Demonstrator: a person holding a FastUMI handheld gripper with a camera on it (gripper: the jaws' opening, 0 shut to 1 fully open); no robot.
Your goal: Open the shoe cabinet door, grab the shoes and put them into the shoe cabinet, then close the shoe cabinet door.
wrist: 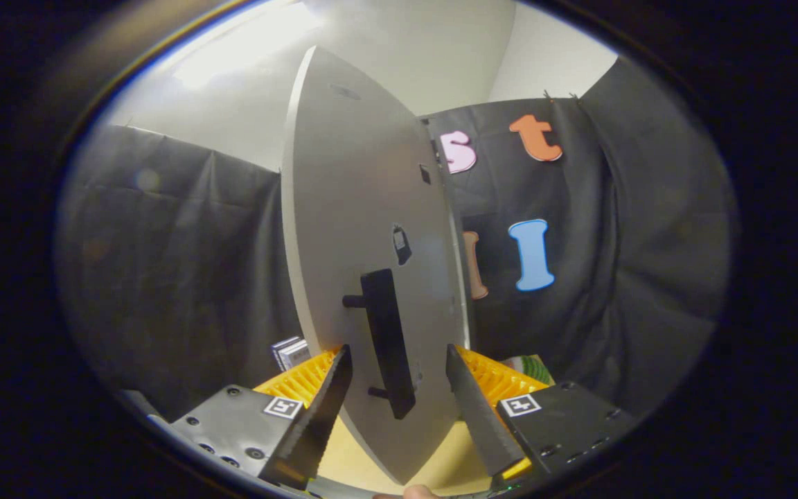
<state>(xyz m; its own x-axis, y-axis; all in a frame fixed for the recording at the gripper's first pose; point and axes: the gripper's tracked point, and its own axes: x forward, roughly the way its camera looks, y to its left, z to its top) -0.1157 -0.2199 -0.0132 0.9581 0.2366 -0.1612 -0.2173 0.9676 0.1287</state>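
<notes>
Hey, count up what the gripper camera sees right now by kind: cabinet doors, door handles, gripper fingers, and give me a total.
Cabinet doors: 1, the grey door, seen at an angle.
Door handles: 1, the black handle, between the open fingers with neither one touching it.
Gripper fingers: 2.
Total: 4.

Gripper (399,388) fingers spread wide, straddling the black handle (388,343) without contact; pale cabinet door (357,208) stands edge-on ahead.

Tan surface (355,454) lies under the cabinet door's (350,208) lower edge.
</notes>
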